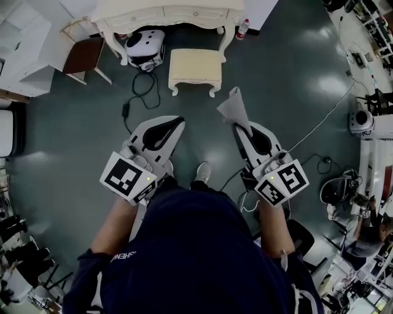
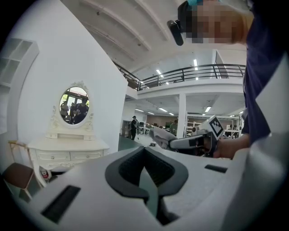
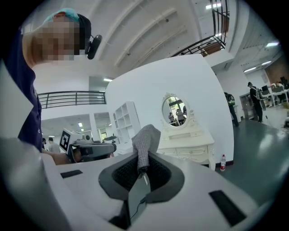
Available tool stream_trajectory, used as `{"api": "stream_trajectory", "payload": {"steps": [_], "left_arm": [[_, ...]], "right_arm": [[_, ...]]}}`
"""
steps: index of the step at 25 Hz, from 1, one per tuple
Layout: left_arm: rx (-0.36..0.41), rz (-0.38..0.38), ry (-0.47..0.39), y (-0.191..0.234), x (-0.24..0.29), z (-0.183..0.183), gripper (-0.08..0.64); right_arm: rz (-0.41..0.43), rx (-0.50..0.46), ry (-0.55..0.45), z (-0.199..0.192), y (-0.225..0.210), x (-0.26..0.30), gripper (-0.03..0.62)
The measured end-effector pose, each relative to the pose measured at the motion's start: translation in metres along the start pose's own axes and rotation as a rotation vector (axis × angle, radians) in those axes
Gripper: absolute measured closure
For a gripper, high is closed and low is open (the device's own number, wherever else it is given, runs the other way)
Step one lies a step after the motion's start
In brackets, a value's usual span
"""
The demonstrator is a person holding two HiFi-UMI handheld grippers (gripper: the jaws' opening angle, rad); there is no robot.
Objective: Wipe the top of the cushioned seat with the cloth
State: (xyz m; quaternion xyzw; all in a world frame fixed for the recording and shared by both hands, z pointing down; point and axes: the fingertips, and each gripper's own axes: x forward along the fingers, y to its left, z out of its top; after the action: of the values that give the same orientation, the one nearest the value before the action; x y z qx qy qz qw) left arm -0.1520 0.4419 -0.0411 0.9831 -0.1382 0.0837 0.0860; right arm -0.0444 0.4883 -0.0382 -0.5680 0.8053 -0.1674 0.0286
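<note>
Jaws of the right gripper (image 1: pixel 238 127) pinch the cloth (image 1: pixel 235 105); the left gripper (image 1: pixel 177 124) is pressed together, empty. The cushioned seat (image 1: pixel 195 66) stands ahead, slightly left of the cloth, well apart.

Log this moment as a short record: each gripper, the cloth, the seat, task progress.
left gripper: jaws together, nothing between them
right gripper: jaws shut on the cloth
cloth: grey, sticking up out of the right jaws, in the air
cushioned seat: cream stool standing in front of the dressing table
progress: cloth held apart from the seat, no wiping under way
</note>
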Motion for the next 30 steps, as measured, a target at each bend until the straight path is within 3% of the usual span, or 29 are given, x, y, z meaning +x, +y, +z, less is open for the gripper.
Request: {"api": "stream_trajectory", "payload": {"steps": [14,30], "left_arm": [[0.022,0.108,-0.025,-0.041,0.009,0.003,0.552],[0.044,0.111,-0.032,-0.032,0.049,0.012,0.552]], "right_arm": [[0.079,-0.009,-0.017,0.0,-0.022,-0.047,0.551],[0.071,0.0,-0.019,0.009,-0.064,-0.048,0.551]]}}
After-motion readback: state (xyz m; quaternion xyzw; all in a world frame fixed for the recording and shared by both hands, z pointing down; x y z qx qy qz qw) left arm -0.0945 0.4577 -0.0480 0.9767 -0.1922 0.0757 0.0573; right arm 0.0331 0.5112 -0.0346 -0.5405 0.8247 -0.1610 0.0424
